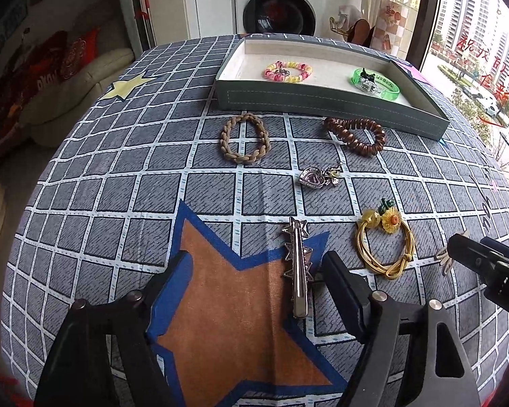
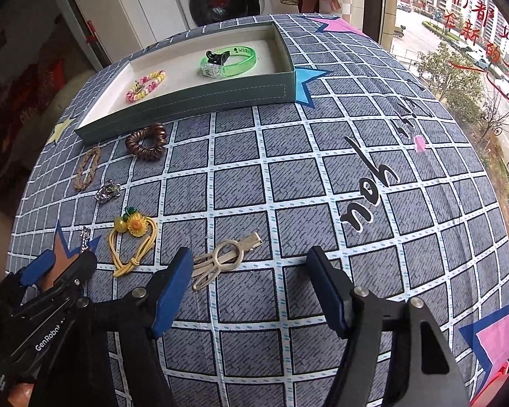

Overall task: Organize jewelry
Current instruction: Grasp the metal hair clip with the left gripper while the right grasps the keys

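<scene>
On the checked cloth, a silver star hair clip lies between the fingers of my left gripper, close to the right-hand finger. The jaws stand open and do not touch it. A cream hair clip lies between the fingers of my right gripper, beside the left-hand pad; those jaws are open too. A grey-green tray at the far side holds a pink-and-yellow spiral band and a green bangle.
Loose on the cloth are a tan braided band, a brown spiral hair tie, a heart-shaped pendant and a yellow hair tie with a sunflower. A washing machine stands behind the table and a window to the right.
</scene>
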A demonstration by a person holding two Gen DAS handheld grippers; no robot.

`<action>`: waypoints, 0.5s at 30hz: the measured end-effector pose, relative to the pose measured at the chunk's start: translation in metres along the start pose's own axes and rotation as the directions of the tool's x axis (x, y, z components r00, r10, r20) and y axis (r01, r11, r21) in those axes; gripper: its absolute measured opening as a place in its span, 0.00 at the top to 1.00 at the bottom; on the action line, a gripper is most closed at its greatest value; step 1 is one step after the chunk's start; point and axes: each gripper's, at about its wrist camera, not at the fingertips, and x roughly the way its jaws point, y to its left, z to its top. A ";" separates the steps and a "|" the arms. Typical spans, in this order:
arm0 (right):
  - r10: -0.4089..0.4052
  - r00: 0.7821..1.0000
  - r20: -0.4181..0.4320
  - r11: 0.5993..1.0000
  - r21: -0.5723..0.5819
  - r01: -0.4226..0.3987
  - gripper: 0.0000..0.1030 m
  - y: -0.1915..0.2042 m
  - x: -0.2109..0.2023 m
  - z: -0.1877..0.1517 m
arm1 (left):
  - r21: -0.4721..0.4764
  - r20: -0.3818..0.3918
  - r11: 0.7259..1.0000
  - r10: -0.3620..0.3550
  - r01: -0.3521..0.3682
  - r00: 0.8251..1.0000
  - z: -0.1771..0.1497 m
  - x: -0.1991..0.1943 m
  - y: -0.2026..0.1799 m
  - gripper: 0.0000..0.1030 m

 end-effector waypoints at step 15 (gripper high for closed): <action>0.018 1.000 0.015 0.992 -0.129 -0.016 0.86 0.015 -0.005 -0.004 | 0.070 0.018 0.990 -0.121 0.119 0.993 -0.004 -0.010 -0.006 0.76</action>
